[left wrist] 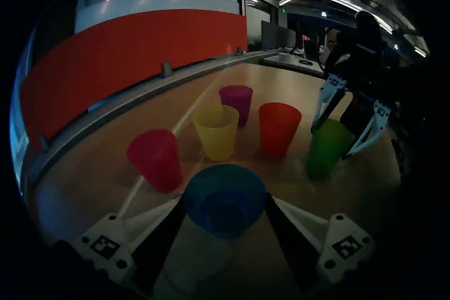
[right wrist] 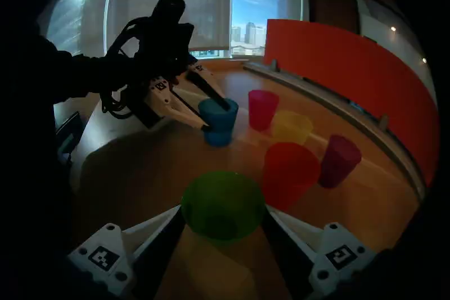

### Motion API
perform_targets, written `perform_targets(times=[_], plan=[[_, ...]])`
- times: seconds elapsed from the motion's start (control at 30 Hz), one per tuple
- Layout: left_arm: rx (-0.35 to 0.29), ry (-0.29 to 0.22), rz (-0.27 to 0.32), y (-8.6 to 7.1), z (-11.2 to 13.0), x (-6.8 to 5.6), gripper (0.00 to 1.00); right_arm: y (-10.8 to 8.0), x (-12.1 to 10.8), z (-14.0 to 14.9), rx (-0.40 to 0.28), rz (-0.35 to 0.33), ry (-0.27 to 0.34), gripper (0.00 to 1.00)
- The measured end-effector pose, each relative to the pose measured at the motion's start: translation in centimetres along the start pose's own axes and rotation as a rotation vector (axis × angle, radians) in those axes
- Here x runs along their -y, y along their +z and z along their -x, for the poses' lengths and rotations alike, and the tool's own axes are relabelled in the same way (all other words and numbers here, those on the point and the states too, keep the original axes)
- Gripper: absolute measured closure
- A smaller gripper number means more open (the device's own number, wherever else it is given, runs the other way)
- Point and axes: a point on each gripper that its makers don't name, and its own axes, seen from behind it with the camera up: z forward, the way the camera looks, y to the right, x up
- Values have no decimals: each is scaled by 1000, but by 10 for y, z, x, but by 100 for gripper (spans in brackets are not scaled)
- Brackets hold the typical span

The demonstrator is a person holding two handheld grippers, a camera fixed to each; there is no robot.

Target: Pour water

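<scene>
in the left gripper view the left gripper (left wrist: 225,201) has its two fingers set against either side of a blue cup (left wrist: 225,187), the jaws clamped on it with its open mouth facing the camera; the right gripper view shows this cup upright on the wooden table (right wrist: 140,170), close to the far edge of the group of cups. the right gripper (right wrist: 223,211) is closed the same way on a green cup (right wrist: 223,198), which stands at the other end of the group. between the two held cups stand four more, all upright and apart from one another: a pink cup (left wrist: 156,159), a yellow cup (left wrist: 216,131), a red cup (left wrist: 278,128) and a purple cup (left wrist: 236,103). whether any cup holds water cannot be told. a red partition (left wrist: 135,52) runs along the table's long edge
</scene>
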Motion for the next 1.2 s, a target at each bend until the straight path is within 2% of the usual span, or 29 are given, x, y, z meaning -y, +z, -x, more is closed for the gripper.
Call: perform_targets(times=[0.2,0.27,0.47,0.87,1.2], plan=[[5,-3,-3,0,1,2,13,2,2,8,25,-2,-8,10],[5,-1,-2,-1,0,2,13,3,3,12,35,-5,-11,11],[8,4,7,-2,1,-1,14,4,6,5,2,-17,20,11],[16,10,14,-3,2,-4,14,4,9,2,-7,-20,11,11],[14,11,13,-7,0,-6,14,1,6,-12,-58,-10,47,13]])
